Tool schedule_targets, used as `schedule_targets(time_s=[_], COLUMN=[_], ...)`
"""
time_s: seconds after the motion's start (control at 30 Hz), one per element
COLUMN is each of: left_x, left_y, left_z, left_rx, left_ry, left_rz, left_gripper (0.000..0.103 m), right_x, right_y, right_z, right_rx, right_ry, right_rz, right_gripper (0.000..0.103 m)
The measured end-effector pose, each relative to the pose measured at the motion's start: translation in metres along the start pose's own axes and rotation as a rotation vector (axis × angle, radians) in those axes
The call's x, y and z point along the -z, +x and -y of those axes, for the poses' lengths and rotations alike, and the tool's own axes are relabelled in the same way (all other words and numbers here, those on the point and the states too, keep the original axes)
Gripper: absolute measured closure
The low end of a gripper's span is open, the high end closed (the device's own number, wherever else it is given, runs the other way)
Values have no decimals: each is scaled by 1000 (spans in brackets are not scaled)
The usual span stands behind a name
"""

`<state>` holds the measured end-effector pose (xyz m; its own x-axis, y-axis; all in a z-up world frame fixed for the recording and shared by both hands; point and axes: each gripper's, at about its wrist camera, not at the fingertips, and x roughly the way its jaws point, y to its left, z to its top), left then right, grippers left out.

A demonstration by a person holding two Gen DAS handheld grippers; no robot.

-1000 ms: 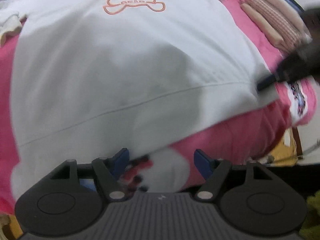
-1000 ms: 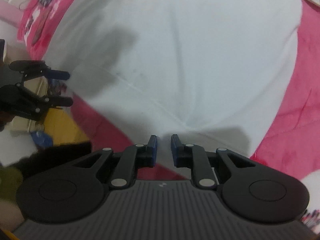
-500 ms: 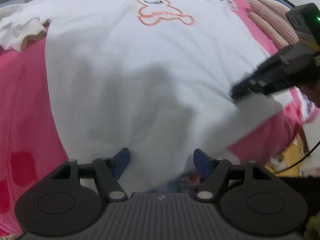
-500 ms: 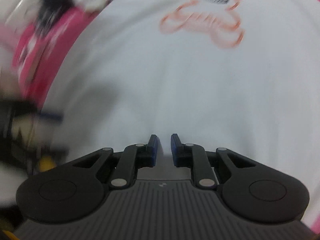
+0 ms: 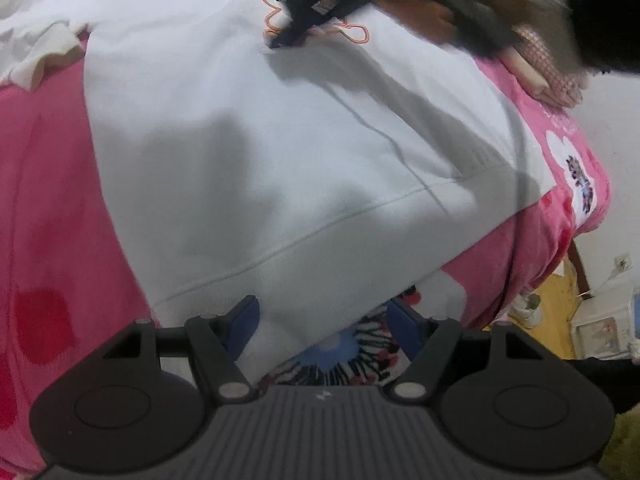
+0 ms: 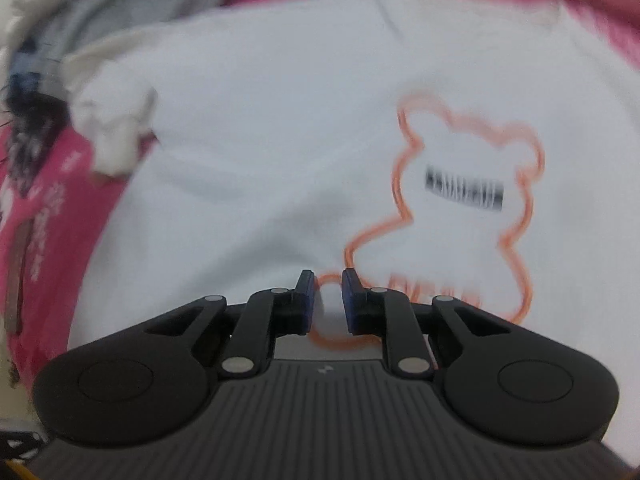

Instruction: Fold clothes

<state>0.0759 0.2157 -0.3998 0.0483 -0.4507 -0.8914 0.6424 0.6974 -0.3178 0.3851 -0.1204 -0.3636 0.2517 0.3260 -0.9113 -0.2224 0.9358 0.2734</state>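
Since a second ago the right gripper (image 6: 326,300) has swept from the white shirt's (image 5: 256,152) hem corner up to the orange bear print (image 6: 460,216), dragging that corner along: a fold now runs diagonally across the shirt's right side. Its jaws stand narrowly apart; whether cloth is pinched between them I cannot tell. The left gripper (image 5: 322,320) has shifted slightly along the hem, jaws wide apart over the hem at the bed's near edge. The shirt lies spread on the pink bedcover (image 5: 44,200), bare cover to its left. Folded clothes (image 5: 548,64) sit at the far right edge.
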Motion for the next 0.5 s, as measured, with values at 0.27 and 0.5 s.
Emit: schedule_targets(time_s=[0.27, 0.5], left_x=[9, 21], left_y=[-10, -25], left_z=[-9, -15], left_rx=[43, 43], left_ry=[6, -1], left_rz=[-2, -5], left_gripper=[31, 31], right_x=[21, -44], right_y=[-34, 3], right_z=[-15, -17], right_rx=[29, 2], right_ry=[-18, 3], right_rz=[-189, -26], right_gripper=[88, 88])
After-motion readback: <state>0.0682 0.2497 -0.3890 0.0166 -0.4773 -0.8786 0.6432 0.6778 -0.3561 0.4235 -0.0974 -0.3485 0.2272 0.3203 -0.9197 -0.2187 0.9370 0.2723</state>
